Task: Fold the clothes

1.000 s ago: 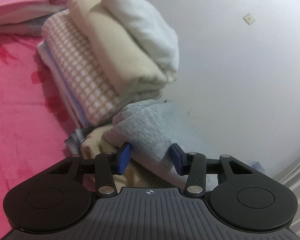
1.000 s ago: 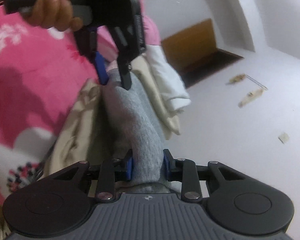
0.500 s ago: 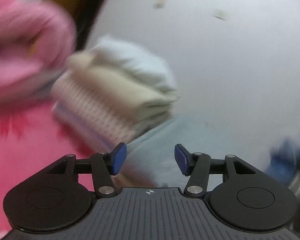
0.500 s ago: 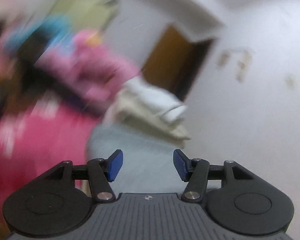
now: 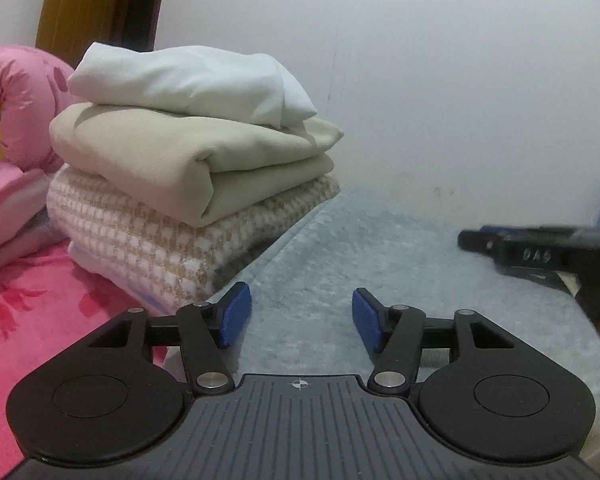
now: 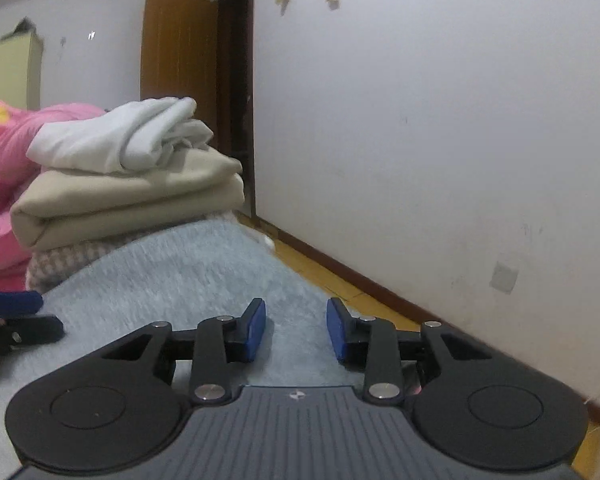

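While the grey garment (image 5: 380, 256) is laid flat on the bed for folding, the opening left gripper (image 5: 296, 316) and closing right gripper (image 6: 296, 330) are kept empty above it.

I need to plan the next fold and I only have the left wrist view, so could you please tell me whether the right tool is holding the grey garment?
Observer: No. The right tool hangs over the grey garment with its jaws closing and nothing pinched between them.
Operator: Thank you. What lies beyond the garment's right edge?
Observer: Yellow wooden floor, between the garment and the wall.
Operator: Does the white top of the stack look tidy from that side?
Observer: Not quite: the white garment shows bunched, loose folds at its right end.
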